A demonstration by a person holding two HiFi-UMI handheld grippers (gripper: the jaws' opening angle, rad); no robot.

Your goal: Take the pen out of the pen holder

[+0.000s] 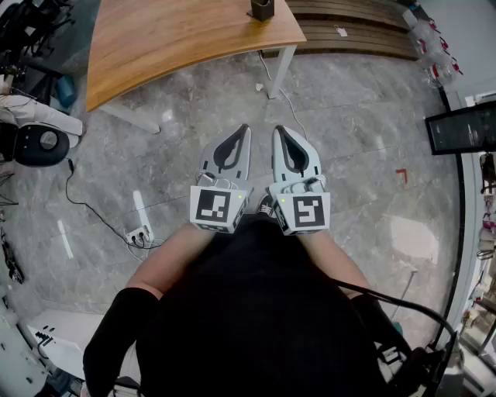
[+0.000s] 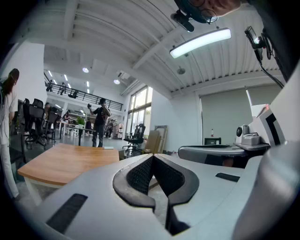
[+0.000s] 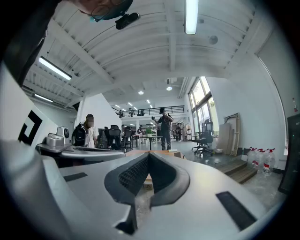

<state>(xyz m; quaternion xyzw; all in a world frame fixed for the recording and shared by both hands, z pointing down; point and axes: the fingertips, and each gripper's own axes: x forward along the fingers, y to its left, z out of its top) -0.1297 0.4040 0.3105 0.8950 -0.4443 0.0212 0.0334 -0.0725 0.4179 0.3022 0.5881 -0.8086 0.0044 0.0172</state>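
Grey stone floor (image 1: 364, 155), open office. Left hand-held gripper (image 1: 244, 129): held level near the body, jaws closed tip to tip, nothing between them. Right hand-held gripper (image 1: 280, 130): just beside it on the right, jaws likewise closed and empty. Power strip (image 1: 139, 234): on the floor, near left, with a cable. Wooden bench (image 1: 178, 39): far side, well apart from both. Pen holder (image 1: 262, 9): dark, upright at the bench's far edge; the pen cannot be made out. Wooden steps (image 1: 356, 27): far right.
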